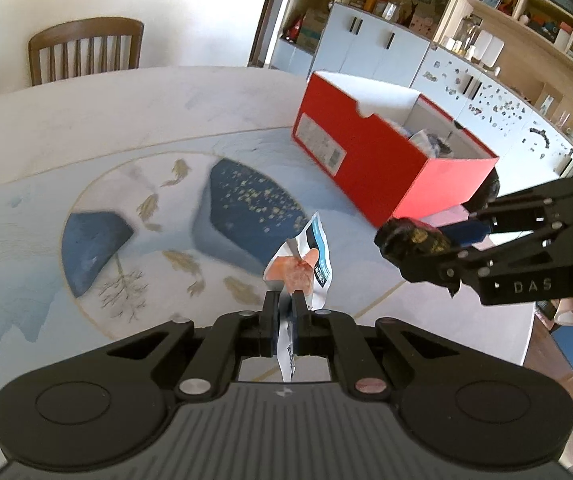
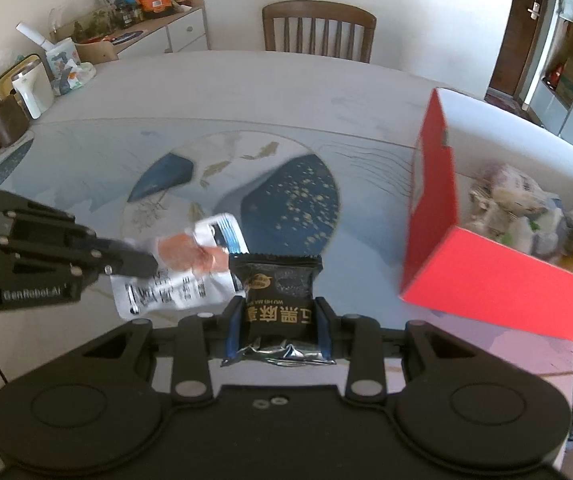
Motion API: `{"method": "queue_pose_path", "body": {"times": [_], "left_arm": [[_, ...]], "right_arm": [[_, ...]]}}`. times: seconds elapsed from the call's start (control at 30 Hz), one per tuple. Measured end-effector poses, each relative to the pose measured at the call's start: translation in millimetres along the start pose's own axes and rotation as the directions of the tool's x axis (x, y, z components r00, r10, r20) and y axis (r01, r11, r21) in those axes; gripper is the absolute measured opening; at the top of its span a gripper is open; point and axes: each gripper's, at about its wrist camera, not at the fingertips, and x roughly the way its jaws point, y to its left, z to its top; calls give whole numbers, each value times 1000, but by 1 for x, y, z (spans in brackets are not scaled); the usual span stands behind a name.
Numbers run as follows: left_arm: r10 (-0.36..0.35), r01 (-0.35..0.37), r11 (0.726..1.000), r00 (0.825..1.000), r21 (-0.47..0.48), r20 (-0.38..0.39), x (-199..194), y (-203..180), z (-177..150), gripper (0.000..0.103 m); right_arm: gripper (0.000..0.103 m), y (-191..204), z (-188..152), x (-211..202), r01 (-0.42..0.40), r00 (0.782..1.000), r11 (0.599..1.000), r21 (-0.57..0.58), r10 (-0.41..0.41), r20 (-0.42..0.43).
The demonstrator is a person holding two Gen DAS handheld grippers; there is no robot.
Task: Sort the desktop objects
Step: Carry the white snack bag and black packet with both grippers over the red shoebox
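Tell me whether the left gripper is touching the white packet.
Touching. The left wrist view shows the left gripper shut on the white packet, pads pressing its edge.

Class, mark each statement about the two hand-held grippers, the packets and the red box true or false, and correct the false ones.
1. The left hand-held gripper grips a white packet. True.
2. The right hand-held gripper is empty. False: it grips a black packet.
3. The red box has no lid on. True.
4. The red box is empty. False: packets lie inside.
5. A chair stands behind the table. True.
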Motion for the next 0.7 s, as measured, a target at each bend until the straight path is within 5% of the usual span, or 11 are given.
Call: {"method": "queue_pose_path", "body": {"times": [0.7], "left_arm": [[-67,59,991,996,118,63,4,-77,58,5]], "right_arm": [[35,-74,-14,-64,89,992,991,95,-97,76]]}}
